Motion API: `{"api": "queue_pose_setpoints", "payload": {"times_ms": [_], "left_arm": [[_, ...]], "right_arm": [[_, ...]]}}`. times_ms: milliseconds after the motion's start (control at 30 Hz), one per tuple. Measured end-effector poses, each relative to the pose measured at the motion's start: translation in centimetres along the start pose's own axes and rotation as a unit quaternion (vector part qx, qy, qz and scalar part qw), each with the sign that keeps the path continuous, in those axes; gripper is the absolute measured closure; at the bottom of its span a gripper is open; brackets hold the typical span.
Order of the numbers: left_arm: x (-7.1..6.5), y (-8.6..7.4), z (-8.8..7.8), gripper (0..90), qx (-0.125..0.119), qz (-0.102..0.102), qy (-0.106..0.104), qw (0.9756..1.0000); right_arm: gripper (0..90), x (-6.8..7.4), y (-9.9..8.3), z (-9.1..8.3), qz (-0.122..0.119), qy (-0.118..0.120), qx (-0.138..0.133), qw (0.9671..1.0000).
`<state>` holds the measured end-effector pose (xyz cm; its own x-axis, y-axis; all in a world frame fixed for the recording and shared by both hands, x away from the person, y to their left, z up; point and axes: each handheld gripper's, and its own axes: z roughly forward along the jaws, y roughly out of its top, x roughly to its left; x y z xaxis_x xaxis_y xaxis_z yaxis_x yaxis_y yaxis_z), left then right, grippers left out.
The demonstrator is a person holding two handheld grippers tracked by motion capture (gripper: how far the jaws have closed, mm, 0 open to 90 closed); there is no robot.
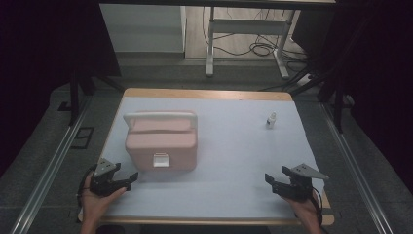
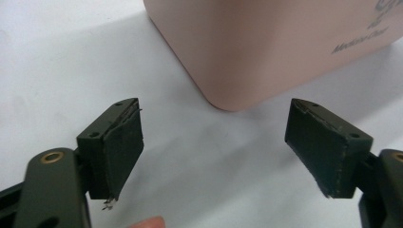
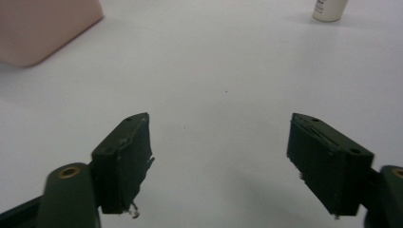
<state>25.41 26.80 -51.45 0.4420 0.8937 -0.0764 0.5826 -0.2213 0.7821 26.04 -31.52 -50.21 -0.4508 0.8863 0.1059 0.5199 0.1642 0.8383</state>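
High view: the pink box [image 1: 161,145] sits left of centre on the white-covered worktop [image 1: 234,161], its white handle [image 1: 159,117] folded across the far edge of the lid and a small white latch [image 1: 160,160] on the face turned toward me. My left claw [image 1: 127,179] rests at the lower left of the frame, just beside the box's near left corner but apart from it; my right claw [image 1: 269,181] lies at the lower right, well apart from the box. A small white bottle [image 1: 271,120] stands at the upper right of the sheet.

Left gripper view: both pads [image 2: 124,142] stand wide apart with bare sheet between them, holding nothing; the rounded pink corner of the box [image 2: 247,52] fills the upper right. Right gripper view: my right claw [image 3: 221,161] is likewise fully spread and empty, with the bottle [image 3: 329,8] at the top right edge.

Handling, as I judge it: the box looks like a rigid moulded plastic case, smooth and somewhat slippery, with rounded corners that offer a pad little bite. Its body appears too broad for either claw to span. Whether it is loaded I cannot tell, so I treat its weight as unknown. Likely holds are the handle bar for lifting and the latch tab for opening, with the other claw steadying a wall.
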Motion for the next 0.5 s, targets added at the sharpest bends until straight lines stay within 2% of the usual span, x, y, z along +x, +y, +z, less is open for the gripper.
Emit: {"api": "queue_pose_setpoints", "payload": {"times_ms": [33, 67, 133, 300, 333, 500], "left_arm": [[0.02, 0.01, -0.03, 21.1, -0.002, -0.003, -0.003, 1.0000], [0.03, 0.02, -0.10, 23.1, -0.004, -0.003, -0.006, 1.0000], [-0.02, 0.00, -0.18, 24.5, -0.008, -0.004, -0.008, 0.9999], [-0.05, 0.01, -0.37, 35.9, -0.014, -0.006, -0.024, 0.9996], [-0.11, 0.09, -0.40, 39.6, -0.013, -0.004, -0.029, 0.9995], [-0.29, 0.26, -0.36, 42.2, -0.012, -0.003, -0.030, 0.9995]], "right_arm": [[24.5, 0.00, 0.00, 0.00, 0.000, 0.000, 0.000, 1.0000], [28.6, -0.05, -0.01, 0.20, -0.016, -0.005, 0.002, 0.9999], [31.1, -0.06, 0.00, 0.24, -0.020, -0.007, 0.000, 0.9998], [34.5, -0.09, 0.07, 0.23, -0.036, -0.009, -0.002, 0.9993], [34.6, 0.03, 0.04, 0.22, -0.042, -0.003, 0.001, 0.9991], [34.9, 0.28, -0.05, 0.33, -0.058, 0.009, 0.013, 0.9982]]}}
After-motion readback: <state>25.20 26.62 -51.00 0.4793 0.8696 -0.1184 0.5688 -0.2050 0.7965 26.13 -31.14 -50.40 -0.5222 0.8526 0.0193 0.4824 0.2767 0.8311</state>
